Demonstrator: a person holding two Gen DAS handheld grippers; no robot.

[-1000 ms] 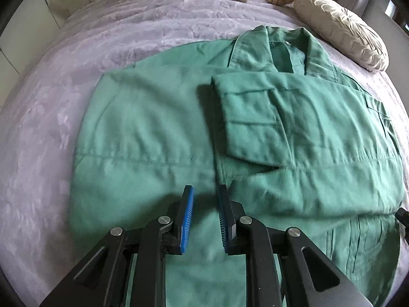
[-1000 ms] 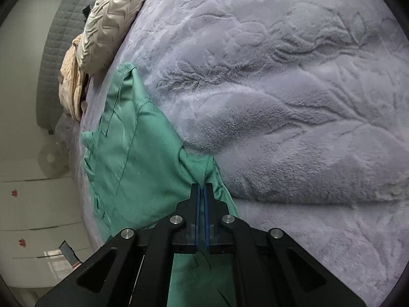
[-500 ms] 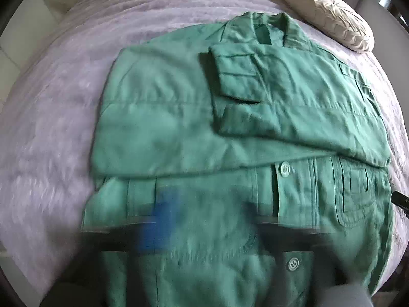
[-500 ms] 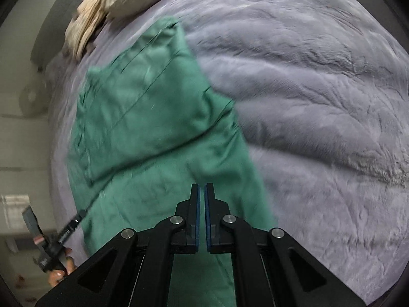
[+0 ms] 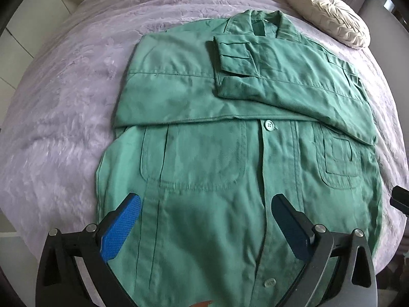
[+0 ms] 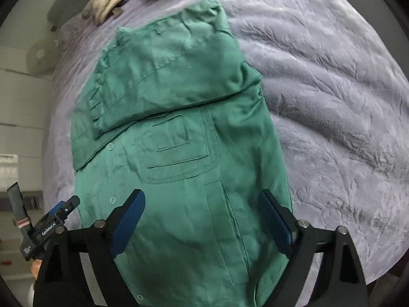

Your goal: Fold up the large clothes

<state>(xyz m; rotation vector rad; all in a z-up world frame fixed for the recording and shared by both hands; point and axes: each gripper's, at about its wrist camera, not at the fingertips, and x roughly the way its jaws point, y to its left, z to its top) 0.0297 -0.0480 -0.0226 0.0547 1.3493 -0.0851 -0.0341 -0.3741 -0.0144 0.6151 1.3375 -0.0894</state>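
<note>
A grey-lilac plush bedspread (image 5: 64,97) covers the whole bed beneath both tongs. Spread flat on it, directly below and ahead of both tools, lies a large green jacket (image 5: 217,158), its two sleeves folded across the chest and its buttoned front and pockets facing up. Beyond the collar, far from the tongs, rests a cream ruched cushion (image 5: 329,18). The left gripper (image 5: 205,225) hovers over the hem, jaws spread wide, nothing between them. The right gripper (image 6: 202,220) has just been opening; its jaws stand wide and empty above the jacket's side.
</note>
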